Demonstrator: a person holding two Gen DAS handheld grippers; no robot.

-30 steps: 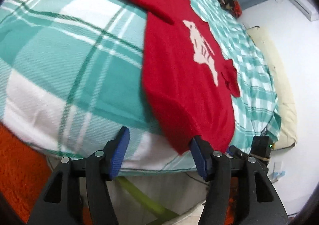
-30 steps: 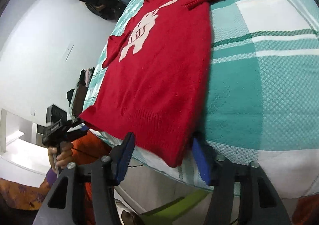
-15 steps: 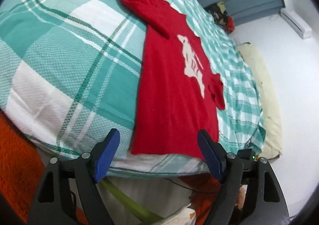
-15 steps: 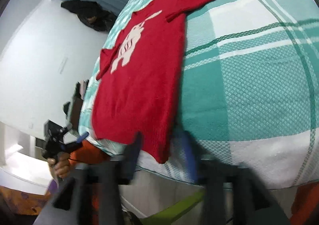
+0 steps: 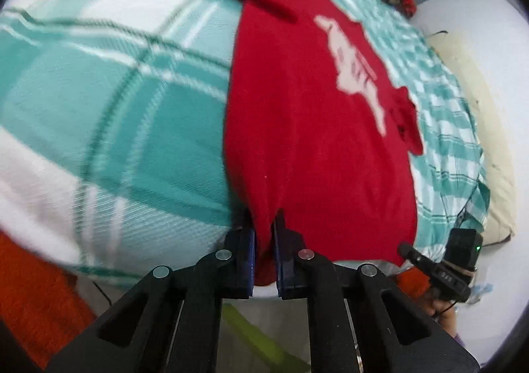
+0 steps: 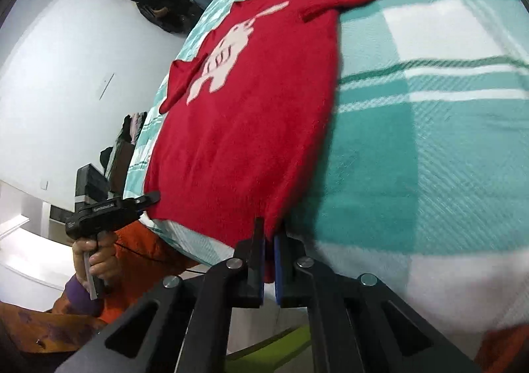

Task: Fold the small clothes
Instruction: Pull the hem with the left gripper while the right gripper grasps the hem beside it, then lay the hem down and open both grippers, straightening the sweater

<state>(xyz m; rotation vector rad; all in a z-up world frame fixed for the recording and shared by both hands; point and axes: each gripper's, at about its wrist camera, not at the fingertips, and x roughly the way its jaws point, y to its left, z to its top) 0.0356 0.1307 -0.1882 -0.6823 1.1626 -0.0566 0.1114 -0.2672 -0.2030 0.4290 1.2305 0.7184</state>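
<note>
A red sweater (image 5: 314, 141) with a pale animal print lies flat on a teal plaid blanket (image 5: 132, 125), its hem hanging over the near edge of the bed. My left gripper (image 5: 264, 240) is closing its jaws on the hem near the left corner, and the blue pads press the cloth. In the right wrist view the red sweater (image 6: 248, 125) reaches down to my right gripper (image 6: 269, 247), whose jaws are closing on the hem's right corner and pinch it. Each camera also catches the other tool at the hem: the right gripper (image 5: 410, 250) and the left gripper (image 6: 150, 199).
A cream pillow (image 5: 489, 141) lies along the wall side of the bed. Dark clothes (image 6: 158, 6) are heaped at the far end. Orange carpet (image 5: 33, 290) and a green bar (image 5: 258, 340) lie below the bed edge. A hand (image 6: 96, 257) holds the left tool.
Both grippers stood open around the sweater's hem and have shut on it. The left one has moved in closer to the bed edge.
</note>
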